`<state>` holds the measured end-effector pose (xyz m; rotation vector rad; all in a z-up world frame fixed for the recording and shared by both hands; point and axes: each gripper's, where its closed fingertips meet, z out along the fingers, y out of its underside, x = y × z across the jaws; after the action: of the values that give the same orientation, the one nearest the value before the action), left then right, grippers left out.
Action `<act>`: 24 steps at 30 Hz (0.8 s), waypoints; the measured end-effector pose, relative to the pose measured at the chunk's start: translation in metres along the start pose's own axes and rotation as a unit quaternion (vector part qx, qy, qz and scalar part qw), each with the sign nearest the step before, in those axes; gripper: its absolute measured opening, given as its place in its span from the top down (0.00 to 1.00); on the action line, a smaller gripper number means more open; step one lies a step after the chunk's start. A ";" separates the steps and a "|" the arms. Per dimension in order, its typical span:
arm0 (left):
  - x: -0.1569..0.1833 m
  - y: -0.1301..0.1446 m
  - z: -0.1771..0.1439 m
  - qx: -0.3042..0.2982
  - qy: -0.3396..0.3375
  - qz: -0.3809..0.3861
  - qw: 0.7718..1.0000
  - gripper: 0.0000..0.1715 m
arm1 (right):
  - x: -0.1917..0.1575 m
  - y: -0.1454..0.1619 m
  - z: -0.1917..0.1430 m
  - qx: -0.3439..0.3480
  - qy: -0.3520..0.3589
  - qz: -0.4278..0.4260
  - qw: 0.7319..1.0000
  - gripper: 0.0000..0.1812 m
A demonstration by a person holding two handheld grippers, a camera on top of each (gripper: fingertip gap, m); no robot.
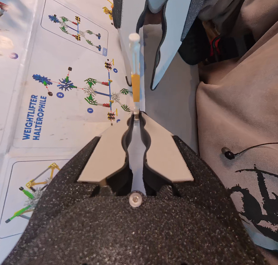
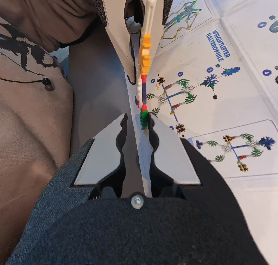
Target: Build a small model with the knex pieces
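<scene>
Left wrist view: our left gripper (image 1: 136, 115) fingers pinch the white plastic rod with yellow connector (image 1: 135, 71), over the printed instruction sheet (image 1: 60, 119).

Right wrist view: our right gripper (image 2: 137, 116) fingers are slightly spread, the green connector (image 2: 144, 119) against one finger, grip unclear. Red-purple rod (image 2: 144, 92) meets the yellow piece; assembly partly joined.

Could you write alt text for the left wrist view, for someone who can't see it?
The left gripper pinches the end of a white rod carrying a yellow piece. An illustrated instruction sheet lies on the left.

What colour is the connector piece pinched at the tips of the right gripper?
Green connector, touching the right gripper; clearest in the right wrist view.
</scene>
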<state>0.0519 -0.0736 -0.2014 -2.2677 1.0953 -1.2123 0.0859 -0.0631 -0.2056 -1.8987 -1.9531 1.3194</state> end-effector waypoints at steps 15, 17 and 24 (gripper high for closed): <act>0.024 -0.030 -0.010 0.137 -0.021 0.078 0.987 0.98 | -0.020 -0.042 -0.012 0.139 -0.012 -0.049 0.989 0.97; 0.025 -0.032 -0.015 0.158 -0.023 0.067 0.985 0.98 | -0.021 -0.046 -0.014 0.160 -0.021 -0.045 0.986 0.95; 0.014 -0.039 -0.026 0.215 -0.076 0.038 0.973 0.98 | -0.005 -0.058 -0.016 0.210 0.042 -0.035 0.976 0.97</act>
<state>0.0533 -0.0582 -0.1548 -1.9313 0.7668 -1.0992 0.0531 -0.0503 -0.1566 -1.6366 -1.5317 1.4644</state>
